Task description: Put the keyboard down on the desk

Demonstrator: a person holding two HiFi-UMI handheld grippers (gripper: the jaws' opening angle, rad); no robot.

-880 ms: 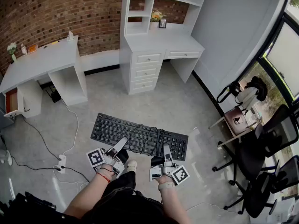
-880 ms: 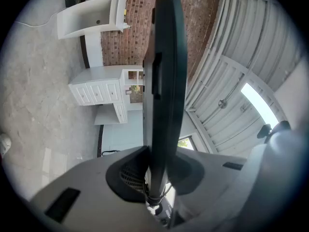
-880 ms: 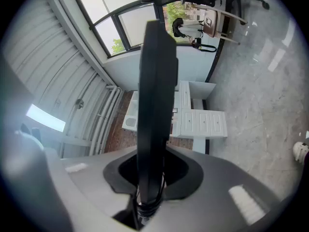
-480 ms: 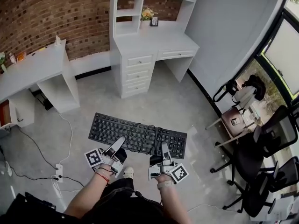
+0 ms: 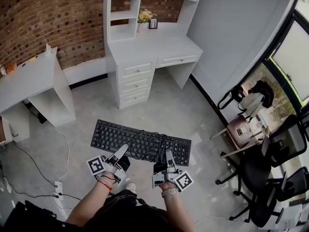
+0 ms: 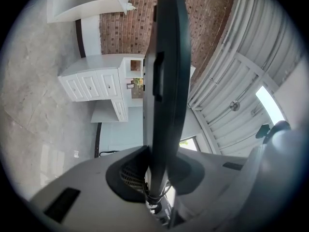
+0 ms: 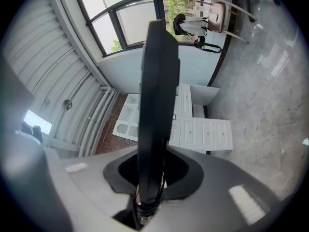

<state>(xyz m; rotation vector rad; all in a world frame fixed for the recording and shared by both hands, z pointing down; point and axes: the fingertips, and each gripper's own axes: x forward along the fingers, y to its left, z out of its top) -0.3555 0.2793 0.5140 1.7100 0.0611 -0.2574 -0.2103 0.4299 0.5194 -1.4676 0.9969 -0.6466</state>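
While carried in mid-air above the grey floor (image 5: pixel 164 105), not yet set down on either desk.

- White hutch desk (image 5: pixel 161 50): top centre of the head view, backed against the brick wall (image 5: pixel 58 18). Worktop bare along its front edge. Three drawers below at left, open kneehole at right. Shifted left and lower in the head view compared with the earlier frames.
- Second white desk (image 5: pixel 24 81): at left, well apart from the first.
- Black office chairs (image 5: pixel 270 168): crowded along the right edge, beside the window.
- Black keyboard (image 5: pixel 130 138): roughly level, keys up, long side toward the person, open floor beneath and on all sides. Same place relative to both grippers as before.
- Left gripper (image 5: pixel 120 152): clamped on the near edge, left of centre.
- Right gripper (image 5: pixel 168 154): clamped on the near edge, right of centre. In each gripper view, jaws closed onto the thin keyboard edge.
- Coiled cable (image 5: pixel 161 141): lying across the keys, just beside the right gripper.
- Square-marker cubes (image 5: pixel 96 166): one behind each gripper.
- Key legends: too small to read.
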